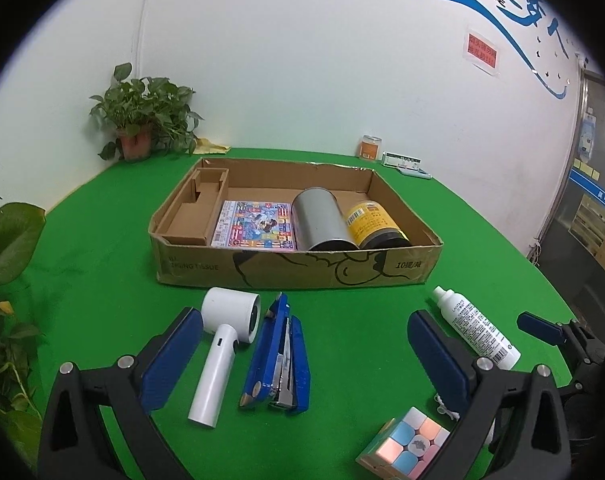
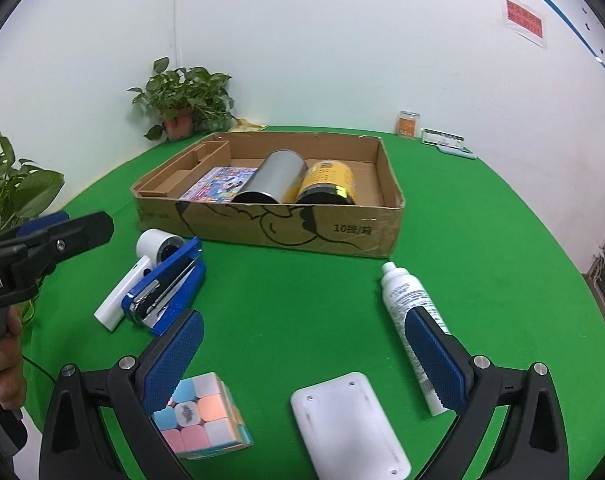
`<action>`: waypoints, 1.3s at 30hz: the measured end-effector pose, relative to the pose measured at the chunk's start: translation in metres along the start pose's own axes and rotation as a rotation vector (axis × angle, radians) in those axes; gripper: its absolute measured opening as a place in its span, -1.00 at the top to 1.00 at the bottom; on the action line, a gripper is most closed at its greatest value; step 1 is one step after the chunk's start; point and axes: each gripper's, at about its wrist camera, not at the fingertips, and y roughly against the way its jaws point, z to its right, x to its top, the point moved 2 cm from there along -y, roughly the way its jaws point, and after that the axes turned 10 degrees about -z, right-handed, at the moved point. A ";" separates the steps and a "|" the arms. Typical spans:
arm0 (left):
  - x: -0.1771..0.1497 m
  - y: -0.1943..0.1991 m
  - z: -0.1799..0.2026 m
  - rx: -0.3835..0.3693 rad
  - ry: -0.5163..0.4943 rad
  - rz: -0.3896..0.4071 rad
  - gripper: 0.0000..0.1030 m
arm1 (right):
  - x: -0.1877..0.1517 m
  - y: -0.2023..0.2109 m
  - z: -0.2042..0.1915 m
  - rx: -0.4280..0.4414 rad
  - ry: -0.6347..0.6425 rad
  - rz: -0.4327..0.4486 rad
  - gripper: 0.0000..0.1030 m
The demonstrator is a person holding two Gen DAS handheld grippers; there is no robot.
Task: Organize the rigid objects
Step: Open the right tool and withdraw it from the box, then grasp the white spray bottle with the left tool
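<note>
Between the spread left fingers [image 1: 198, 354], nothing gripped: white hair dryer [image 1: 226, 344] and blue stapler [image 1: 280, 356] flat on the green table [image 1: 362, 312]. Beyond both, cardboard box [image 1: 294, 270] holding silver can [image 1: 322, 220], yellow jar [image 1: 376, 224], colourful booklet [image 1: 254, 224]. Right fingers [image 2: 176, 356] also spread wide, empty; cube [image 2: 202, 416] by the left one, spray bottle [image 2: 406, 304] behind the right one, white pad [image 2: 350, 428] between.

Both wrist views low, facing cardboard box [image 1: 294, 272]
</note>
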 end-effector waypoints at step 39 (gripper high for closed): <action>0.002 -0.089 0.039 -0.387 -0.011 -0.330 -0.98 | -0.033 -0.060 0.079 -0.029 -0.050 -0.252 -0.16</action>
